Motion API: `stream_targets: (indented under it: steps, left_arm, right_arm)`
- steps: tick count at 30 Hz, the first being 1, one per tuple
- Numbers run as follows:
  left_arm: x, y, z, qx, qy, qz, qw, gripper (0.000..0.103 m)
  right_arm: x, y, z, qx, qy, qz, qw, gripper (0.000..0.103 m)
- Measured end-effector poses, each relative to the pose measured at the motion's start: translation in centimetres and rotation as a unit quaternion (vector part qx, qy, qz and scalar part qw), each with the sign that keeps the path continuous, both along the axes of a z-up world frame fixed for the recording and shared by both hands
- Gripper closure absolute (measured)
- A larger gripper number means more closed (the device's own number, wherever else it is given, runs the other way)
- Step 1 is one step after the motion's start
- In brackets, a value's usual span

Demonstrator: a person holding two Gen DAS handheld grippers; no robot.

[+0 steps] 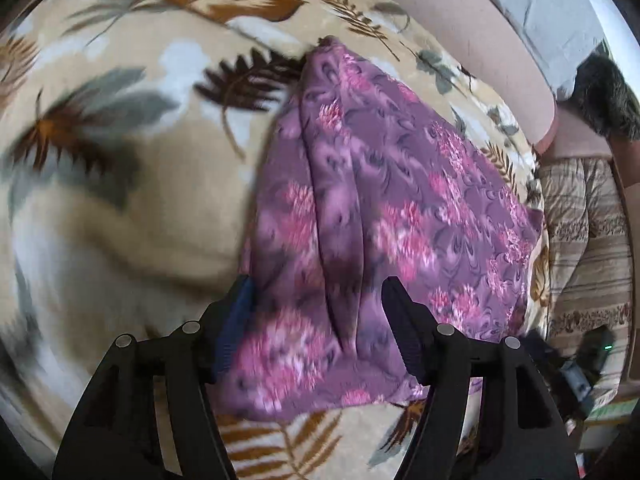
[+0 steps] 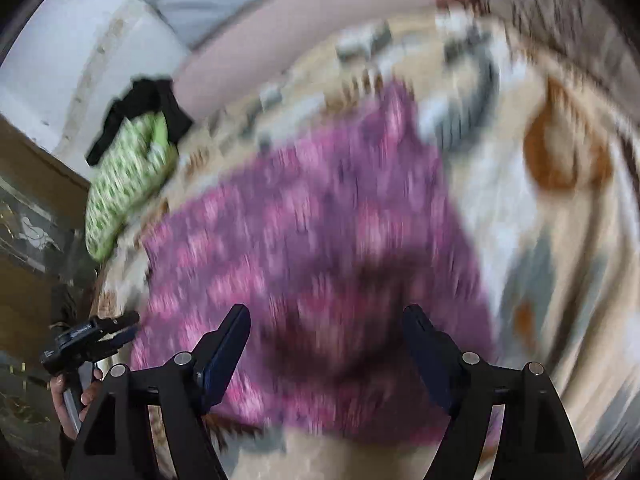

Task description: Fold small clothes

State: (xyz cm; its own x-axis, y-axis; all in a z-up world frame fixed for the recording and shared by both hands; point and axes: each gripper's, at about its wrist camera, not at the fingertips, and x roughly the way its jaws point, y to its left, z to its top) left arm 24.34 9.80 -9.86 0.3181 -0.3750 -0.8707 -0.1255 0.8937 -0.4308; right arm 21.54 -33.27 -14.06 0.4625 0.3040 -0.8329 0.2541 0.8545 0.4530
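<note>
The left claw (image 1: 316, 300) is held wide open, nothing gripped, above the near edge of the purple floral garment (image 1: 380, 200). The right claw (image 2: 326, 328) is likewise spread, empty, over the same cloth, heavily blurred. The garment lies creased on a fleecy leaf-print blanket (image 1: 120, 200). A green patterned cloth (image 2: 128, 176) lies at ten o'clock, well apart.

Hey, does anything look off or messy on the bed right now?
Mostly tidy. The purple floral garment lies on the leaf-print blanket with long ridges of slack running down its middle, so it isn't flat. A green patterned cloth and a black garment sit bunched at the bed's edge.
</note>
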Motion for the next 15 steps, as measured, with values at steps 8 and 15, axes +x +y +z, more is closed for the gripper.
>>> stream_targets:
  steps: [8, 15]
  left_arm:
    - [-0.4, -0.9, -0.8, 0.012, -0.013, 0.007, 0.9998, 0.038]
    - [-0.1, 0.6, -1.2, -0.019, -0.003, 0.034, 0.9992, 0.046]
  right_arm:
    - [0.9, 0.5, -1.9, -0.052, 0.026, -0.004, 0.998, 0.096]
    - [-0.6, -0.2, 1.4, -0.137, -0.002, -0.017, 0.990, 0.098]
